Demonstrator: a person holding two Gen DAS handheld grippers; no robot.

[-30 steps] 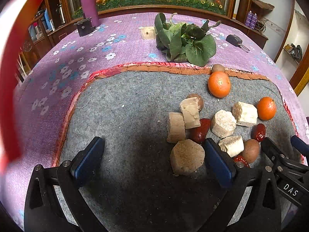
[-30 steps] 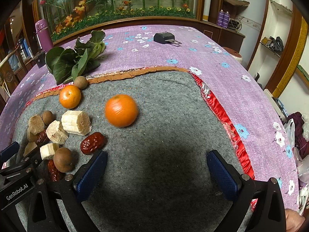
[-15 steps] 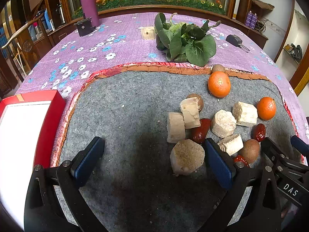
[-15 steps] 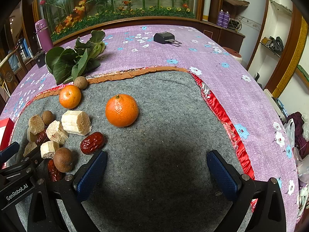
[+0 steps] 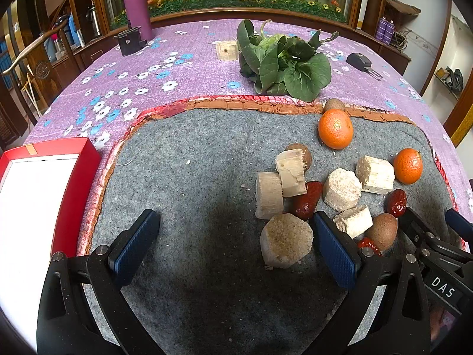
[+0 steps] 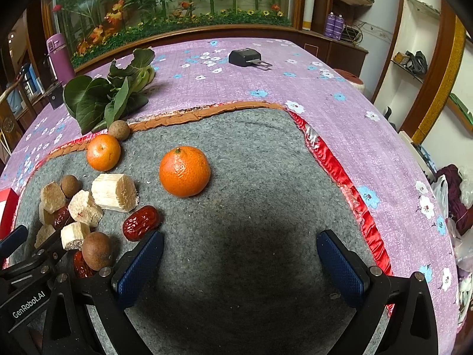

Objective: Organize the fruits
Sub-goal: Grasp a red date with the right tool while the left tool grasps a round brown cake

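Red box (image 5: 74, 183) now sits left; dimpled orange (image 6: 184, 171) rests; both claws released.

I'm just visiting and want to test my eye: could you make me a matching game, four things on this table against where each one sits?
Things:
1. red box
2. purple flask
3. leafy greens
4. red date

Places:
A. on the purple cloth just beyond the grey mat
B. on the grey mat, next to the right tool's finger
C. left of the grey mat
D. at the table's far edge

Pairs: 1-C, 2-D, 3-A, 4-B
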